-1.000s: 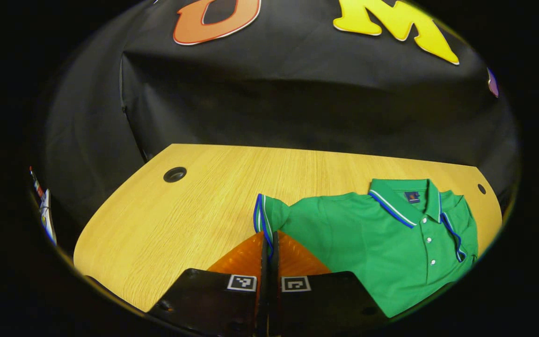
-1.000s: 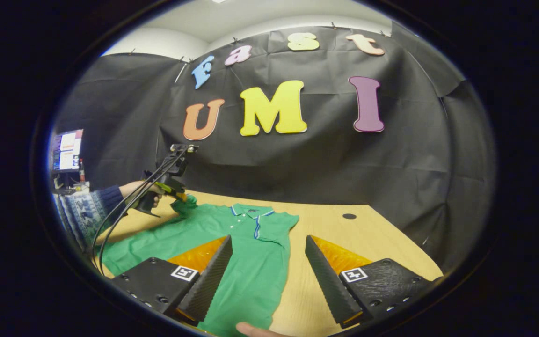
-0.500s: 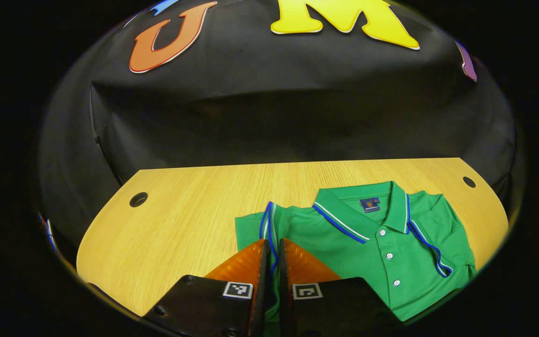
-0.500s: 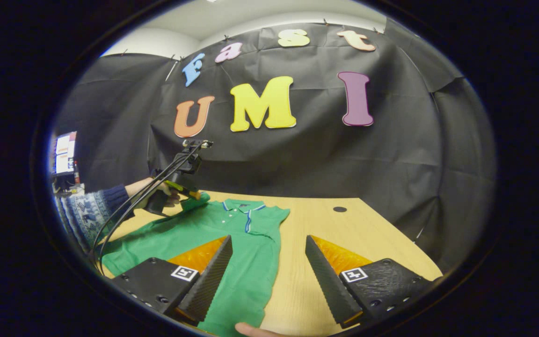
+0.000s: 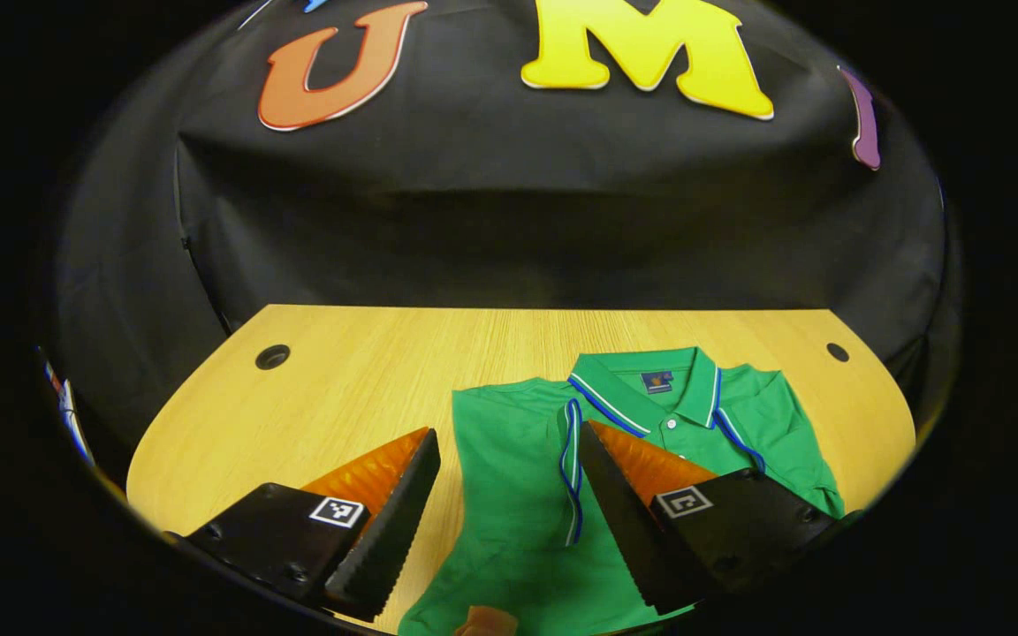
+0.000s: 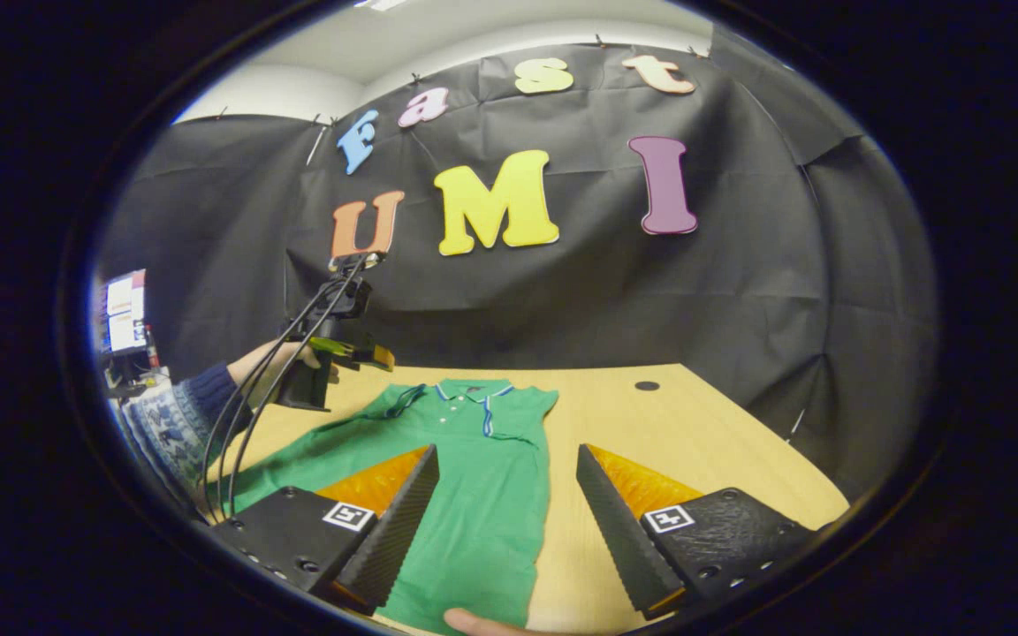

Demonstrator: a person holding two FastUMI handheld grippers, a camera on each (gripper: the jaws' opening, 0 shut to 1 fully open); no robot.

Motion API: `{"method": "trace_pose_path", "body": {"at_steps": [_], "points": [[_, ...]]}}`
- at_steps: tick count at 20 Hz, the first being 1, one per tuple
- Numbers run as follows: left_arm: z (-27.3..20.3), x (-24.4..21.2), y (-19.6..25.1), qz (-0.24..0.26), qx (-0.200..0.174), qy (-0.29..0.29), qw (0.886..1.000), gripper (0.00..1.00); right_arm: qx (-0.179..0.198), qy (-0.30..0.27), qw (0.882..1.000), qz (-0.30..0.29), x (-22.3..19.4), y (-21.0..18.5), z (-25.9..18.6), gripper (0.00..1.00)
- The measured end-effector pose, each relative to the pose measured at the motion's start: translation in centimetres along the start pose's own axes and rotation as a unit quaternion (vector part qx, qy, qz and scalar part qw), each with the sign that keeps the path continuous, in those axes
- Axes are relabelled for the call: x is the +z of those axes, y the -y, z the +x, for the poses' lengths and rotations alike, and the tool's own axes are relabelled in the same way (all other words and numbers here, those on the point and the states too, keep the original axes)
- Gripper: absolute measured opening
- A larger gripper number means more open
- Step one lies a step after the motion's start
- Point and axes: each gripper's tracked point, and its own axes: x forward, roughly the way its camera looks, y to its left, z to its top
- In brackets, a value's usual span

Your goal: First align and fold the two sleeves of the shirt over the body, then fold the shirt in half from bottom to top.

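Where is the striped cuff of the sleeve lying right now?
In the left gripper view the sleeve cuff lies folded onto the green shirt, just left of the collar, between the open left gripper fingers.

In the left gripper view, the left hand-held gripper (image 5: 509,468) fills the bottom of the frame with its two fingers spread wide apart, gripping nothing. Between and beyond them a green shirt (image 5: 518,503) lies flat on the wooden worktop (image 5: 368,371), collar (image 5: 650,393) toward the upper right. One sleeve (image 5: 566,459), edged with blue and white trim, is folded onto the body just beside the right-hand finger. A round hole (image 5: 272,357) sits in the worktop at the left, another (image 5: 837,352) at the right.
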Motion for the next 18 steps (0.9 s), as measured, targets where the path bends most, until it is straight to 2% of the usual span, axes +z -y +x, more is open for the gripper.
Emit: {"method": "trace_pose_path", "body": {"at_steps": [6,9,11,14,18], "points": [[-11.2,0.9,-2.9,-0.006,-0.001,0.070,0.998,1.00,-0.008,0.019,1.000,-0.002,1.1,-1.8,-3.0,0.95],[-16.9,-0.4,-4.7,0.009,0.011,0.111,0.994,1.00,-0.019,0.030,0.999,-0.014,1.4,-1.8,-4.6,0.95],[-20.0,-2.3,-5.7,0.017,0.020,0.122,0.992,1.00,-0.041,0.036,0.998,-0.032,1.3,-1.1,-5.6,0.94],[-23.1,-5.9,-6.1,0.011,0.017,0.135,0.991,1.00,-0.053,0.036,0.996,-0.059,-0.2,-0.7,-7.3,0.96],[-24.8,-9.8,-6.7,-0.011,0.007,0.134,0.991,1.00,-0.056,0.005,0.998,-0.038,-4.0,0.1,-8.7,0.95]]}}
